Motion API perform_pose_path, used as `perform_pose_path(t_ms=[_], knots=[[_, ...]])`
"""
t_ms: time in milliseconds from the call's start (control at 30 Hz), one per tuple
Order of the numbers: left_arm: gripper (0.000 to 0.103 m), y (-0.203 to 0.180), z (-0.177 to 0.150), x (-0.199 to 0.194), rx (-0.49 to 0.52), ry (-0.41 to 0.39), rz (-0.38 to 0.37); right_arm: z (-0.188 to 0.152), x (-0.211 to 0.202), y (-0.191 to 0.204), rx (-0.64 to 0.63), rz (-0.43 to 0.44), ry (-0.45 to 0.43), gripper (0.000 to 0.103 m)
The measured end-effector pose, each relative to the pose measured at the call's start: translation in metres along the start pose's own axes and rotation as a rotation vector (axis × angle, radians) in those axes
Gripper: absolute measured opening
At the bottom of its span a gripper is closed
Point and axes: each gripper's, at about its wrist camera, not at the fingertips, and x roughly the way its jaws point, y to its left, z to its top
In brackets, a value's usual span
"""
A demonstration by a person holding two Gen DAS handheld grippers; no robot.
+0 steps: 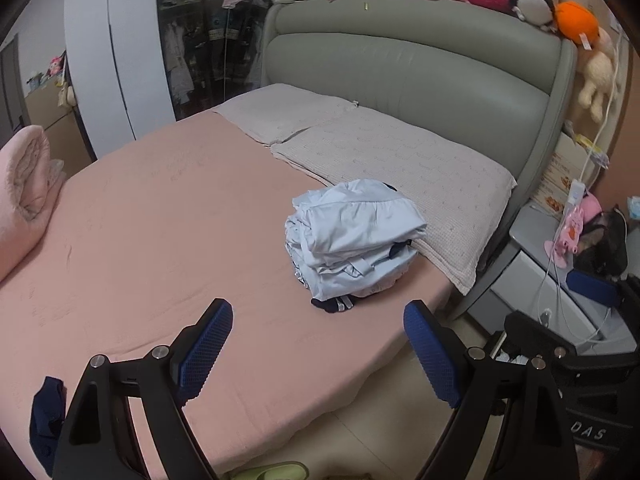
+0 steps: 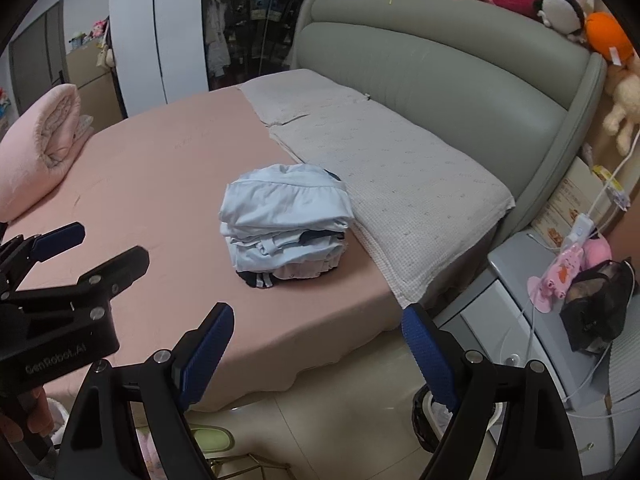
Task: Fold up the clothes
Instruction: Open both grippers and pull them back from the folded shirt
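A stack of folded light-blue clothes (image 1: 352, 236) (image 2: 280, 216) rests on the pink bed sheet (image 1: 160, 220) (image 2: 160, 184), close to the pillows. A dark striped garment (image 1: 334, 304) (image 2: 256, 280) pokes out from under the stack. My left gripper (image 1: 318, 308) hangs open over the bed's near edge, short of the stack, with nothing between its pads. A dark navy cloth (image 1: 46, 416) lies by the left gripper's base. My right gripper (image 2: 318, 310) is open and empty above the bed edge and floor. The left gripper (image 2: 114, 242) also shows at the left of the right wrist view.
Two grey-white pillows (image 1: 400, 168) (image 2: 400, 184) lie against a grey headboard (image 1: 420, 64) topped with plush toys. A rolled pink quilt (image 1: 24, 184) (image 2: 44, 148) sits at the far left. A grey nightstand (image 2: 520, 280) with cables and a dark bag stands right. Green slippers (image 1: 276, 472) lie on the floor.
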Motion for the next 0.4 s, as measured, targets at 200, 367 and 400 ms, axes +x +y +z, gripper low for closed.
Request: perform_pose_path(t_ms=[200,367,400], knots=[[0.088,-0.0039,-0.0028,0.0017,0.007,0.014,0.005,-0.0048,0.0060,0.0005,-0.003,-0.002,0.029,0.086],[0.088,-0.0071,-0.0046,0.0016,0.022,0.015,0.006,-0.0090,0.0059,0.0008,-0.004,0.017,0.032,0.086],[0.088,-0.0082,-0.0050,0.0017,0.027,0.016,0.004,-0.0096,0.0057,0.0006,-0.002,0.020,0.031,0.086]])
